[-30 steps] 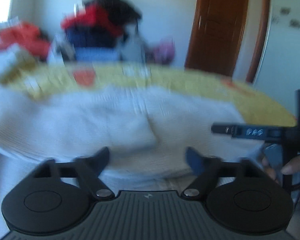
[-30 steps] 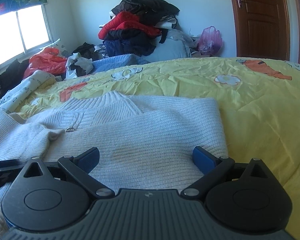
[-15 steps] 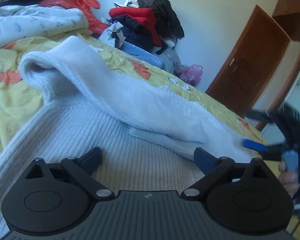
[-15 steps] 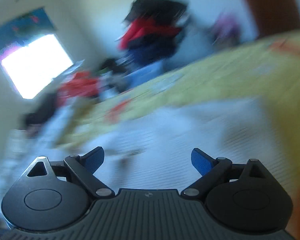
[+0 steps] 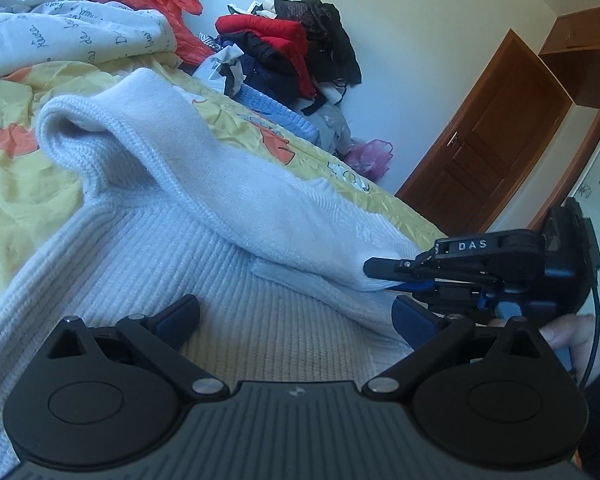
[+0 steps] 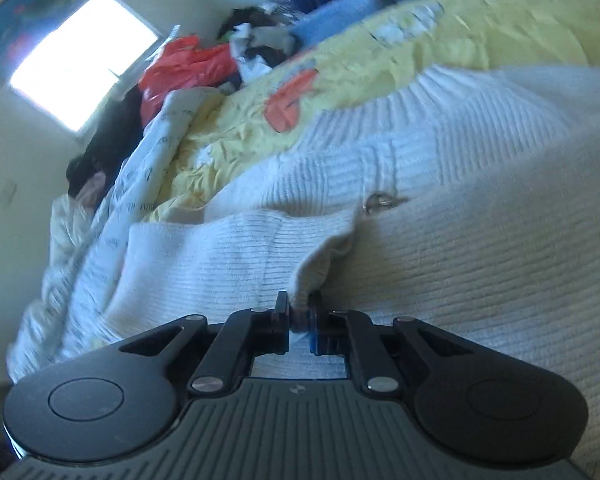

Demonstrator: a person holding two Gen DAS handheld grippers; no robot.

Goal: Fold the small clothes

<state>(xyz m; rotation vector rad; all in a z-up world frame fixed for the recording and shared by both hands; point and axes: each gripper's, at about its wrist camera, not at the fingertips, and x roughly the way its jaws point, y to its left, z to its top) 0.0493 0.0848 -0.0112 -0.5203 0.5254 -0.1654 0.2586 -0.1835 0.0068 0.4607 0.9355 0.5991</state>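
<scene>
A white ribbed knit sweater (image 5: 148, 264) lies on the yellow bedspread (image 5: 8, 176), one sleeve (image 5: 228, 196) folded across its body. My left gripper (image 5: 296, 316) is open and empty, low over the sweater's body. My right gripper (image 6: 300, 316) is shut on the sleeve's cuff edge (image 6: 320, 256); it also shows in the left wrist view (image 5: 384, 276), at the right, pinching the sleeve end. A small metal ring (image 6: 376, 201) sits on the sweater near the collar.
A pile of red, black and blue clothes (image 5: 292, 52) stands at the far side of the bed. A white printed quilt (image 5: 60, 40) and an orange plastic bag (image 5: 160, 0) lie at the left. A brown door (image 5: 488, 152) is at the right.
My right gripper has swung left and closed on the sleeve cuff. My left gripper has stayed open and has moved little in the last half second.
</scene>
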